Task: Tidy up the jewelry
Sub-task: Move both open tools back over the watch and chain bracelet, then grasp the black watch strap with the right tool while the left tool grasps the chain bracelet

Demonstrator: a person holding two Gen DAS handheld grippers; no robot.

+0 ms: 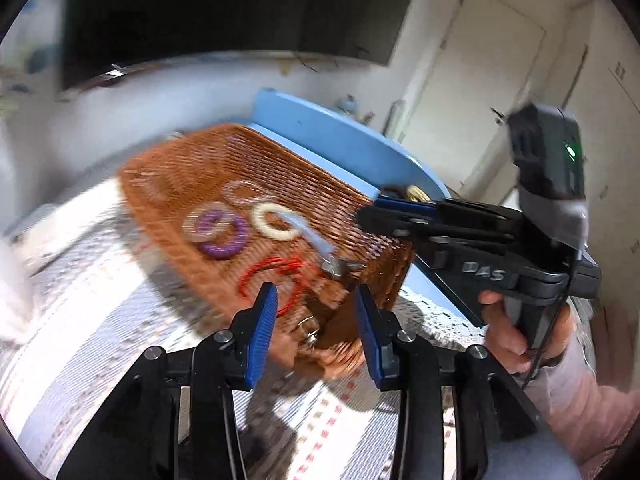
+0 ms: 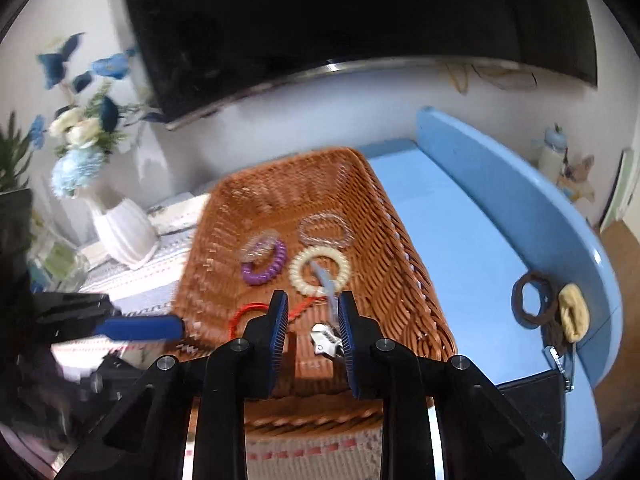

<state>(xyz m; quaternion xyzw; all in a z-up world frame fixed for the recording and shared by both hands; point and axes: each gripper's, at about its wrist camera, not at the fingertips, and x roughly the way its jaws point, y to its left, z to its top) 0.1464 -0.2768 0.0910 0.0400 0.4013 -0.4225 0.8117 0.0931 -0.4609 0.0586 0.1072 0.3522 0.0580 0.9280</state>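
- We see a brown woven basket (image 2: pixel 304 200) on a patterned cloth (image 1: pixel 100 320), beside a light blue tray (image 2: pixel 460 248) with a raised rim.
- On the basket's floor lie a purple spiral hair tie (image 2: pixel 266 266), a cream spiral hair tie (image 2: pixel 320 270), two clear rings (image 2: pixel 324 230), a red cord (image 2: pixel 250 314) and a pale blue clip with a metal end (image 2: pixel 326 312). The clip's pale strip crosses the cream tie.
- One clear ring overlaps the purple tie; the other lies behind the cream one, toward the basket's far wall.
- Our left gripper (image 1: pixel 316 320) hovers over the basket's near corner with its blue pads spread. Nothing is pinched between them; the red cord and the basket rim show through the gap.
- Our right gripper (image 2: pixel 313 332) points down into the basket's near end. Its pads stand a little apart, with the clip's metal end in the gap. We cannot tell whether they touch it.
- A hand (image 1: pixel 516 332) holds the right gripper's handle in the left wrist view.
- On the tray, near its right rim, lie a brown hair band (image 2: pixel 532 298) and a yellow scrunchie (image 2: pixel 574 312), touching each other.
- A white vase of blue and white flowers (image 2: pixel 120 232) stands beyond the basket on the left, below a dark screen (image 2: pixel 340 12).
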